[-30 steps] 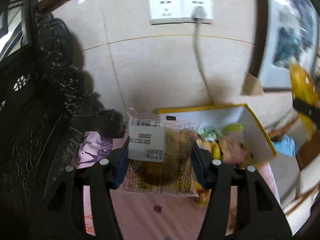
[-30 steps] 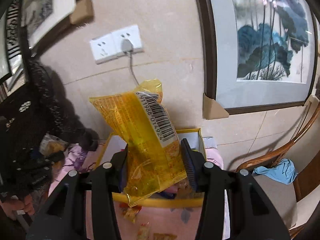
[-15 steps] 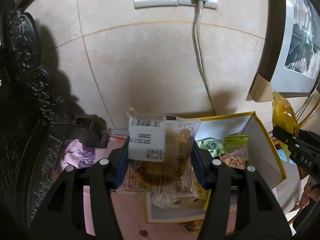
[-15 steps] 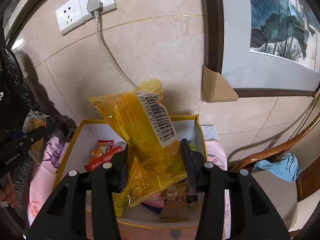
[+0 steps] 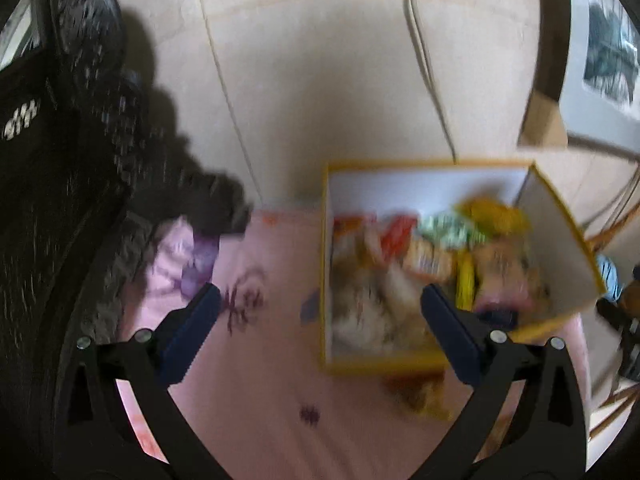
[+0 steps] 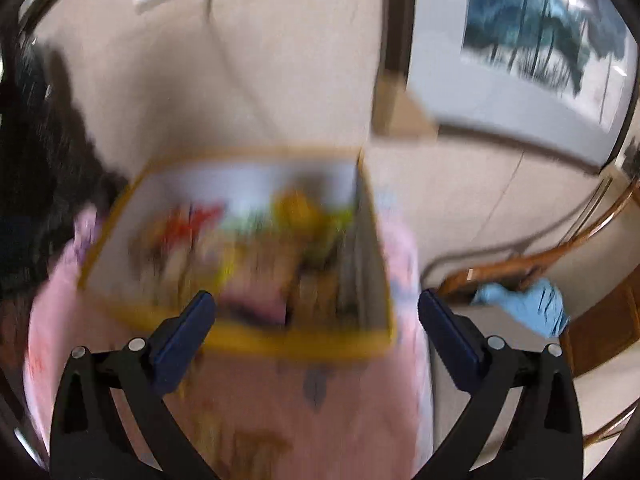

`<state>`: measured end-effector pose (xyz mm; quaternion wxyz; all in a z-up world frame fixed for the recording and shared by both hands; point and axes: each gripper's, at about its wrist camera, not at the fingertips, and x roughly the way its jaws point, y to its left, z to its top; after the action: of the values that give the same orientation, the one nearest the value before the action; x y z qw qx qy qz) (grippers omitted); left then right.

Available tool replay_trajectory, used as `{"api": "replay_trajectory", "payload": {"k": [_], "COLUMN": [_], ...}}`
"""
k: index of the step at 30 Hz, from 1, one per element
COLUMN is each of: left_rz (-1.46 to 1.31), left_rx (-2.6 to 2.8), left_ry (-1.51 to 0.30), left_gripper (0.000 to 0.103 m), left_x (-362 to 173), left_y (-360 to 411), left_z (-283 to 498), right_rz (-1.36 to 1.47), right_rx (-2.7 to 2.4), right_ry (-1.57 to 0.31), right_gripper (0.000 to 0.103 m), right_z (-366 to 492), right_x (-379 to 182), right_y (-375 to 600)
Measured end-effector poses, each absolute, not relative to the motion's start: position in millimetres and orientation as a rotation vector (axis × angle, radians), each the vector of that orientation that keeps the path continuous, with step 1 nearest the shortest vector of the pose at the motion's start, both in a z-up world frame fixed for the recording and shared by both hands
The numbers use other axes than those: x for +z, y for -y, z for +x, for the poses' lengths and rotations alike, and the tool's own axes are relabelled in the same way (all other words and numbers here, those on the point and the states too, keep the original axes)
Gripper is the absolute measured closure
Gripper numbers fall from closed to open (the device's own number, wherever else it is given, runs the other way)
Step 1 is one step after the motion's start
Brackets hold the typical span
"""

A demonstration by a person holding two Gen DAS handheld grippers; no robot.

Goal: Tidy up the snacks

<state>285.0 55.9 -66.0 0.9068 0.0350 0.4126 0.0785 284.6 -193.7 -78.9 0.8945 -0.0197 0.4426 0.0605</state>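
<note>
A yellow-rimmed white box stands on the pink cloth against the wall, holding several snack packets. It also shows in the right wrist view, blurred. My left gripper is open and empty, just in front of the box's left half. My right gripper is open and empty, in front of the box's near rim. A loose snack packet lies on the cloth in front of the box. Both views are motion-blurred.
The pink cloth covers the table. Dark carved furniture stands at the left. A cable hangs down the tiled wall. A framed painting and a wooden chair with a blue cloth are at the right.
Both grippers have opened and let go of their packets, the clear-wrapped one and the yellow one, which are now out of the jaws. Both grippers have pulled back from the box.
</note>
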Motion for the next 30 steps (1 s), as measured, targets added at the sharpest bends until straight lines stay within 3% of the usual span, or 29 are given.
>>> {"api": "replay_trajectory", "payload": {"k": [6, 9, 17, 28, 30], "left_rz": [0.006, -0.121, 0.065, 0.003, -0.002], "left_rx": [0.117, -0.022, 0.061, 0.085, 0.042], "left_ry": [-1.013, -1.087, -1.095, -1.157, -1.139], "left_gripper": [0.002, 0.002, 0.002, 0.002, 0.005], "left_x": [-138, -165, -198, -226, -226], "left_y": [-41, -29, 3, -5, -9], "left_z": [250, 248, 267, 273, 267], "right_rz": [0.037, -0.009, -0.038, -0.006, -0.044], "right_rx": [0.130, 0.137, 0.171, 0.170, 0.153], "right_ry": [-1.167, -1.202, -1.169, -1.161, -1.144], "right_gripper": [0.001, 0.001, 0.001, 0.001, 0.009], "right_z": [229, 206, 194, 188, 184], "right_x": [-177, -201, -210, -225, -226], "right_y": [192, 184, 175, 155, 150]}}
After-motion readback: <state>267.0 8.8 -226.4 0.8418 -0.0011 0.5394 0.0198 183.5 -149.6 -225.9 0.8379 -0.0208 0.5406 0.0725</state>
